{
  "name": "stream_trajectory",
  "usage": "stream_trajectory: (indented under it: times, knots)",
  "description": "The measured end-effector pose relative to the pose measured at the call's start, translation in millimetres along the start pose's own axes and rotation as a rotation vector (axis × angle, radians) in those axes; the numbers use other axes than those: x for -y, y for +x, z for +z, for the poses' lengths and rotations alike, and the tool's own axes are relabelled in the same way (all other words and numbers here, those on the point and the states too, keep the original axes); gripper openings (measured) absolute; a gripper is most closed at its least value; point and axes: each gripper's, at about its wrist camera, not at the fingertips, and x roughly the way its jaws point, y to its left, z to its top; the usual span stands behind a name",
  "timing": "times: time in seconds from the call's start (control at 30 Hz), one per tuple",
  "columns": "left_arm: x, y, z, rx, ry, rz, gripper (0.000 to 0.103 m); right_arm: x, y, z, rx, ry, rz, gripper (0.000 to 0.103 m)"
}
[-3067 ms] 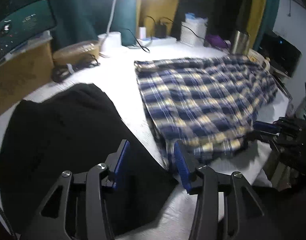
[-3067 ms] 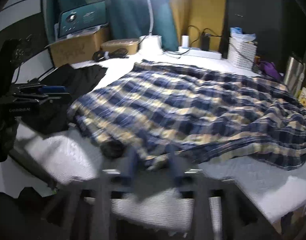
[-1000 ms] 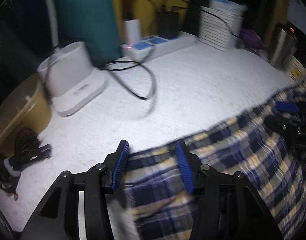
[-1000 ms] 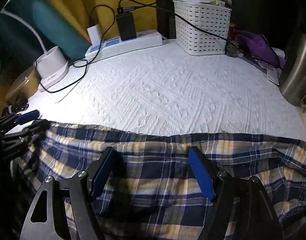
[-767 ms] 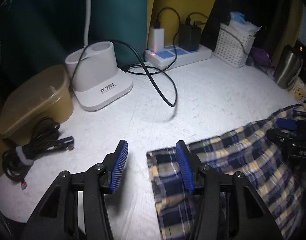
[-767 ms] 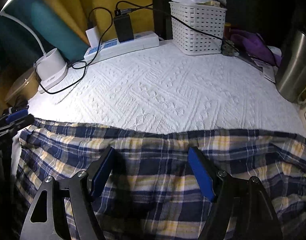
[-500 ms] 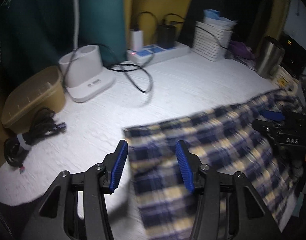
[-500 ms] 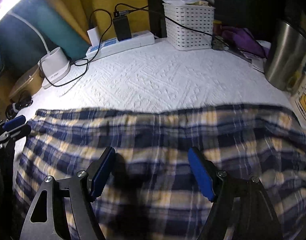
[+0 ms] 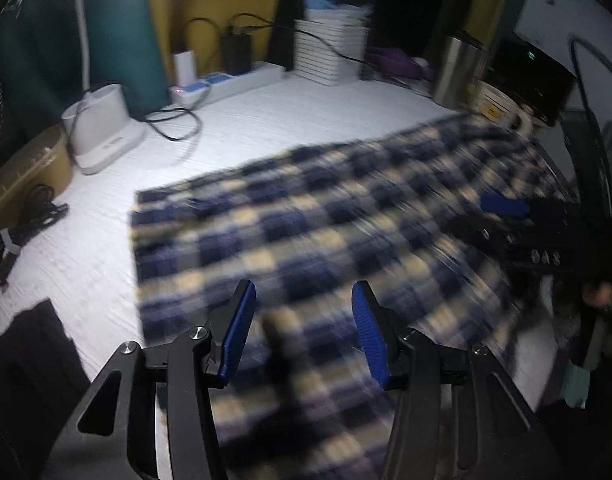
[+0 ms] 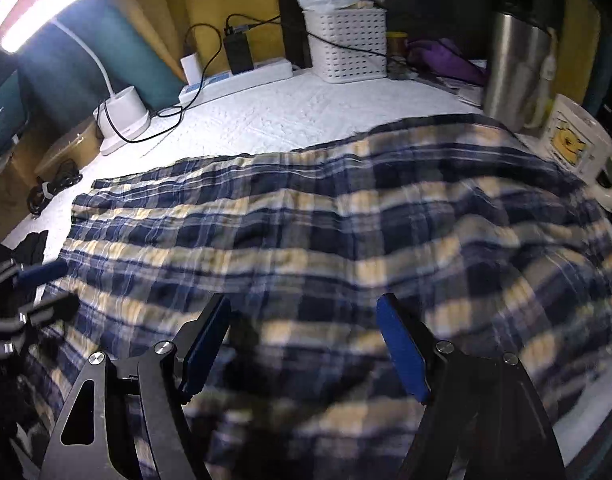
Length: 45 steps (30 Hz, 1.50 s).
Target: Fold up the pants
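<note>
Left tool (image 9: 301, 328) open, plaid pants (image 10: 326, 240), unreadable blurred labels

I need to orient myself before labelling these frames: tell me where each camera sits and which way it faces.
Left wrist: on the left hand-held gripper, aimed down across the plaid pants towards the power strip; own open blue pads show, the other gripper at right.
Right wrist: on the right hand-held gripper, aimed down over the same pants towards the white basket; own open pads show, the left gripper at the left edge.
Shared: pants, power strip, basket, lamp base, steel flask.
</note>
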Motion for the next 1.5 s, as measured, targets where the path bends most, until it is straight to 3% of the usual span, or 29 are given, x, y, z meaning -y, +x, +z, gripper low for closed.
stream_trajectory:
  times: [0.5, 0.7, 0.87, 0.93, 1.1, 1.17, 1.27, 1.33, 1.4, 1.5]
  knots:
    - [93, -18, -43, -0.011, 0.131, -0.137, 0.050, 41, -50, -59, 0.052, 0.055, -0.024, 0.077]
    - [110, -1, -56, -0.054, 0.143, -0.079, 0.050, 62, -63, -77, 0.076, 0.075, -0.029, 0.077]
    - [119, 2, -64, -0.024, 0.162, -0.010, 0.049, 84, -66, -90, 0.087, 0.097, -0.023, 0.077]
    - [123, 2, -67, -0.007, 0.166, 0.007, 0.045, 94, -68, -94, 0.094, 0.109, -0.019, 0.077]
    - [133, -1, -70, 0.009, 0.166, 0.031, 0.024, 131, -74, -99, 0.126, 0.178, -0.020, 0.077]
    - [137, -2, -72, 0.005, 0.168, 0.043, 0.024, 145, -74, -99, 0.132, 0.211, -0.009, 0.077]
    - [139, -4, -75, -0.003, 0.145, 0.053, 0.026, 160, -76, -96, 0.144, 0.274, 0.052, 0.077]
    - [138, -6, -75, -0.007, 0.122, 0.046, 0.034, 165, -73, -92, 0.156, 0.307, 0.084, 0.077]
    - [141, -8, -76, 0.002, 0.123, 0.036, 0.049, 167, -68, -86, 0.179, 0.323, 0.101, 0.076]
    - [146, -3, -78, -0.003, 0.143, 0.052, 0.052, 171, -58, -75, 0.208, 0.351, 0.107, 0.066]
